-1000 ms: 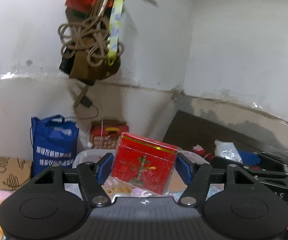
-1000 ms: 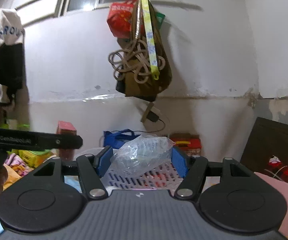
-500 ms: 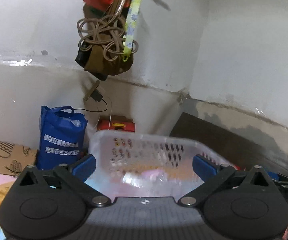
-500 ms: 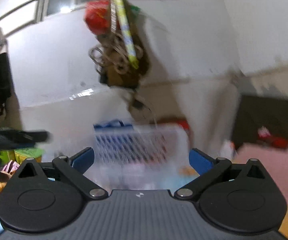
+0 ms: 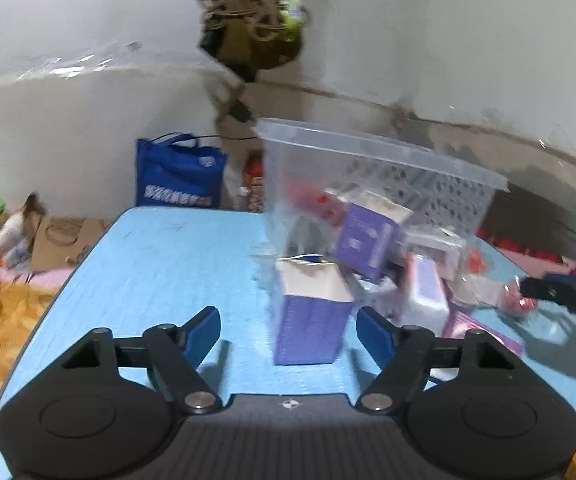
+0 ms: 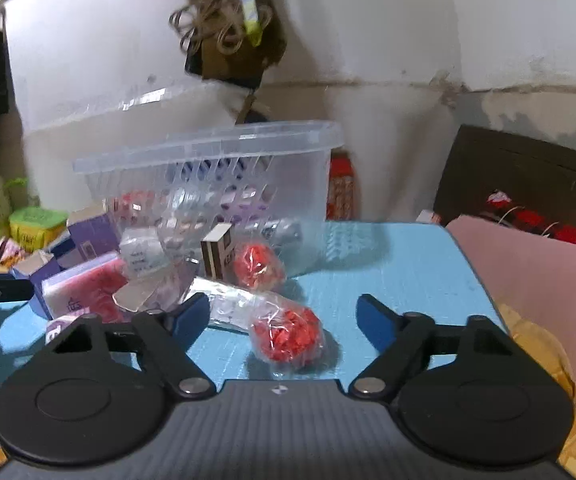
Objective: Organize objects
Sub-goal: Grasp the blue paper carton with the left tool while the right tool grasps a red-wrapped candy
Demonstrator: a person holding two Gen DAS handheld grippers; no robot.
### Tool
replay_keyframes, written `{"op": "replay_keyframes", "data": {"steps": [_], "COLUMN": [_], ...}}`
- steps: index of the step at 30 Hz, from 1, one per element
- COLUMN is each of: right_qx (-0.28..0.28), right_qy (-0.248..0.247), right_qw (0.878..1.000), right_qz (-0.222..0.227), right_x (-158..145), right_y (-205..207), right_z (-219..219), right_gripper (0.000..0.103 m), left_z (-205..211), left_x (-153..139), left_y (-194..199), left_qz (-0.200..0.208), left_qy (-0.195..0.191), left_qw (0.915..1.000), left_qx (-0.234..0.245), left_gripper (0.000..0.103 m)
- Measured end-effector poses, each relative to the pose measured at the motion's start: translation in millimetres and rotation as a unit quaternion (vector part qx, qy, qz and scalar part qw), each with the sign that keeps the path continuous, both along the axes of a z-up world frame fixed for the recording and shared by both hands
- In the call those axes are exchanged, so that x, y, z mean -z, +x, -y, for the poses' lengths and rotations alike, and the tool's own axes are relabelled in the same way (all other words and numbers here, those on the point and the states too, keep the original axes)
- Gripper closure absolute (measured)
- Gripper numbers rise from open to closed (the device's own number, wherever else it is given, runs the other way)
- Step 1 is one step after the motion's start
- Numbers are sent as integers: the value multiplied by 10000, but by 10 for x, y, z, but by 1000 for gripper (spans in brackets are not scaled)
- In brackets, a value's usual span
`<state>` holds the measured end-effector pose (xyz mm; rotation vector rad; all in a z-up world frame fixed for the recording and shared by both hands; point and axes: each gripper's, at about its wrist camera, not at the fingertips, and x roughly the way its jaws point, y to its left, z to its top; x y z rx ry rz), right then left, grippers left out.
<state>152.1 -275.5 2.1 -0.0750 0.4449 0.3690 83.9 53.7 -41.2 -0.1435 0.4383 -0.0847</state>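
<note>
A clear plastic basket [image 5: 392,184] [image 6: 215,160] lies tipped on the blue table [image 5: 175,256] with boxes and packets spilled from it. My left gripper [image 5: 288,332] is open, and an upright purple box [image 5: 308,312] stands just beyond its fingertips. My right gripper [image 6: 283,316] is open, and a clear bag of red pieces [image 6: 288,332] lies between its fingertips on the table [image 6: 400,264]. A second red bag [image 6: 257,266], a brown-and-white box [image 6: 217,254] and a pink packet [image 6: 87,292] lie by the basket mouth.
A blue bag [image 5: 179,176] and cardboard [image 5: 63,236] stand behind the table by the white wall. A bundle of cords and bags [image 6: 227,24] hangs overhead. A pink sheet [image 6: 528,264] and a dark headboard [image 6: 528,168] are at the right. Orange cloth [image 5: 3,320] lies left.
Both grippers let go: the left of a red box, the right of a clear bag. Both tilted down from the wall to the table. The basket now lies tipped, contents spilled.
</note>
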Motion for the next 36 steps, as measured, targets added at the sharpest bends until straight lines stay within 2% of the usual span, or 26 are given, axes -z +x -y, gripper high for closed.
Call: {"op": "replay_keyframes", "data": {"steps": [3, 4, 6, 7, 9, 10, 12, 13, 17, 22, 28, 36], "right_qx": [-92, -126, -85, -105, -138, -148, -169, -166, -102, -29, -2, 31], "right_qy": [132, 177, 223, 220, 207, 204, 187, 185, 433, 821, 1137, 907], "right_qw": [9994, 9992, 9994, 9993, 9990, 9989, 9983, 9980, 9977, 9966, 9935, 9956], "right_qz": [-309, -340, -253, -277, -369, -406, -525, -589, -520, -63, 18, 222], "right_x": [57, 69, 74, 77, 87, 89, 99, 110, 114, 97, 98, 87], "right_y": [115, 102, 71, 73, 104, 117, 151, 169, 143, 3, 10, -17], "right_z": [21, 39, 78, 83, 69, 65, 54, 50, 131, 251, 325, 249], "right_gripper": [25, 30, 31, 35, 40, 42, 51, 56, 56, 56, 56, 56], "left_z": [43, 38, 55, 70, 85, 99, 93, 93, 135, 197, 167, 115], "left_x": [1, 0, 8, 9, 8, 10, 32, 40, 48, 78, 88, 100], "left_y": [60, 94, 137, 153, 168, 170, 188, 198, 162, 31, -3, -32], "left_qz": [-55, -69, -120, -112, -131, -176, -254, -280, -173, 215, 379, 525], "left_qy": [138, 133, 184, 244, 308, 330, 283, 282, 377, 534, 393, 237], "left_qw": [9999, 9999, 9997, 9996, 9994, 9993, 9992, 9991, 9989, 9983, 9985, 9983], "left_qx": [31, 42, 60, 78, 72, 93, 155, 167, 196, 90, -73, -2], "left_gripper": [24, 24, 25, 27, 42, 45, 57, 57, 59, 59, 60, 60]}}
